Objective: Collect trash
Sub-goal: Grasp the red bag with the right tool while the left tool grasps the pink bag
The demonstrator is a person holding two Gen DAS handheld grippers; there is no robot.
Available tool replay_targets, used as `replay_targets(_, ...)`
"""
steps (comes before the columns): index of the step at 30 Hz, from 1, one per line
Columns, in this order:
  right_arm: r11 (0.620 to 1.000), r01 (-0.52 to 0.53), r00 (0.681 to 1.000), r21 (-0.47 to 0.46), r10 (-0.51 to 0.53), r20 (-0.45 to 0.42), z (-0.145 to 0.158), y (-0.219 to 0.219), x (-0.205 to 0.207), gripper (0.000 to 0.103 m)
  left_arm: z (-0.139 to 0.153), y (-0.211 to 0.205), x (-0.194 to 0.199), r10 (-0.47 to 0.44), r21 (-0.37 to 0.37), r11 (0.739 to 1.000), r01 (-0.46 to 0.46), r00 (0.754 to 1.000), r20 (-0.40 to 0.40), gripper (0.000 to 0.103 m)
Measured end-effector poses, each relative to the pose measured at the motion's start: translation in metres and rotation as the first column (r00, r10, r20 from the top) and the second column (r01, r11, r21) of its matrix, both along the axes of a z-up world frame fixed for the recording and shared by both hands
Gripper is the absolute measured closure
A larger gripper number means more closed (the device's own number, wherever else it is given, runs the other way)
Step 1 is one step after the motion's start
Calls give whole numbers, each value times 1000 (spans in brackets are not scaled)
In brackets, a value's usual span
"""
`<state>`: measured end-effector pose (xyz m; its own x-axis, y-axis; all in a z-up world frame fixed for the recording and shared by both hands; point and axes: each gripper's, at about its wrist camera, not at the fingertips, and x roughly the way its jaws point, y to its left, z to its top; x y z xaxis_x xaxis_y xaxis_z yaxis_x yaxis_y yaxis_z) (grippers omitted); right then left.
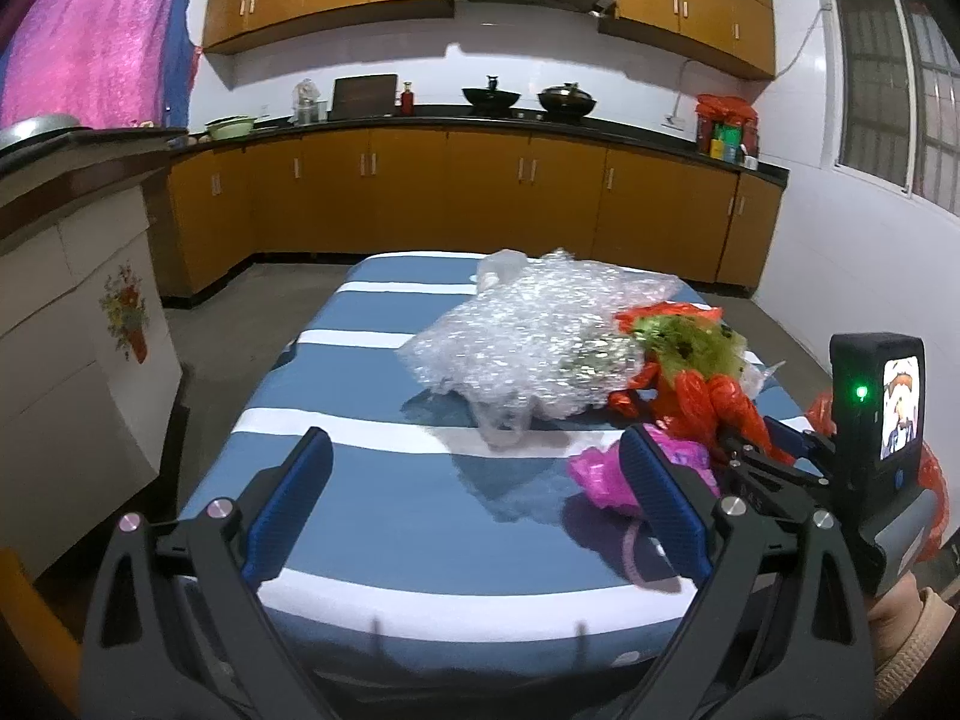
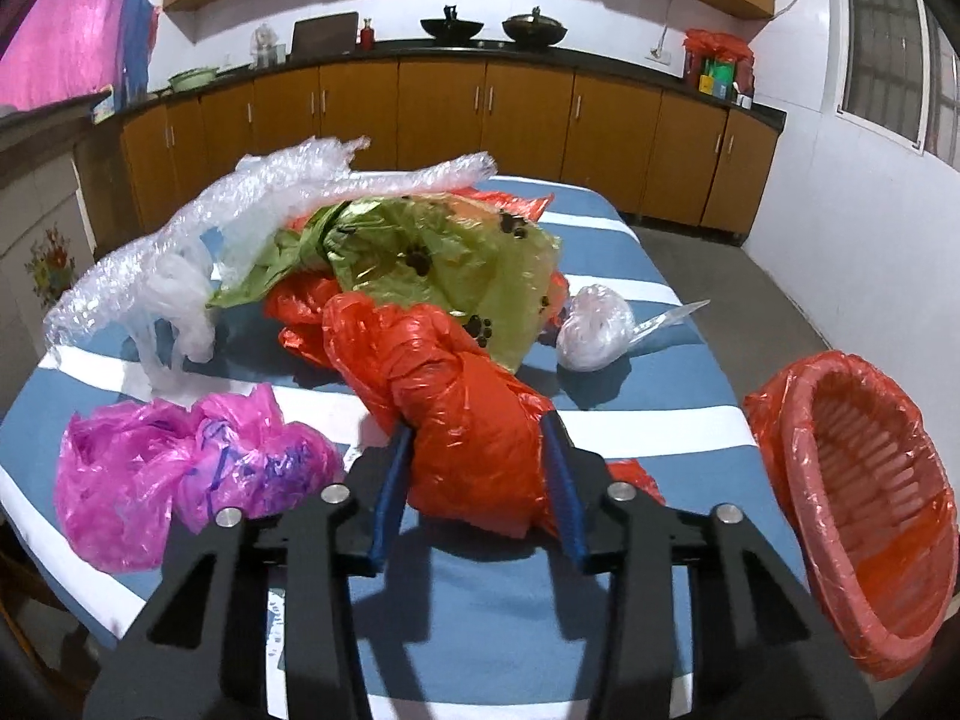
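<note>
Our right gripper point(image 2: 477, 468) pinches the red bag point(image 2: 456, 414), lined basket point(image 2: 852, 516) to its right; left gripper point(image 1: 474, 498) gapes empty.

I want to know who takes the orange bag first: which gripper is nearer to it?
Right. The right gripper has its jaws around the orange bag. The left gripper is open over the striped table, short of it.
</note>
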<state>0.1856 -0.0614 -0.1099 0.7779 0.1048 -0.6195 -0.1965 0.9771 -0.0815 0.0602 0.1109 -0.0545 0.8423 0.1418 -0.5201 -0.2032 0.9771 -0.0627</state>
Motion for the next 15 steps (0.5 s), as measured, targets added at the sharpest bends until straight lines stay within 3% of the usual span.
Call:
replay_targets(10,998,39,994,52,-44,100,36,-34,-25,65,-7,-40,22,-118,-7,993,118,993,-13,10)
replay_targets(15,995,80,987,60,-88,131,51,-59,-37,65,-22,-65,44,-167,17,986,169,984,-57,18)
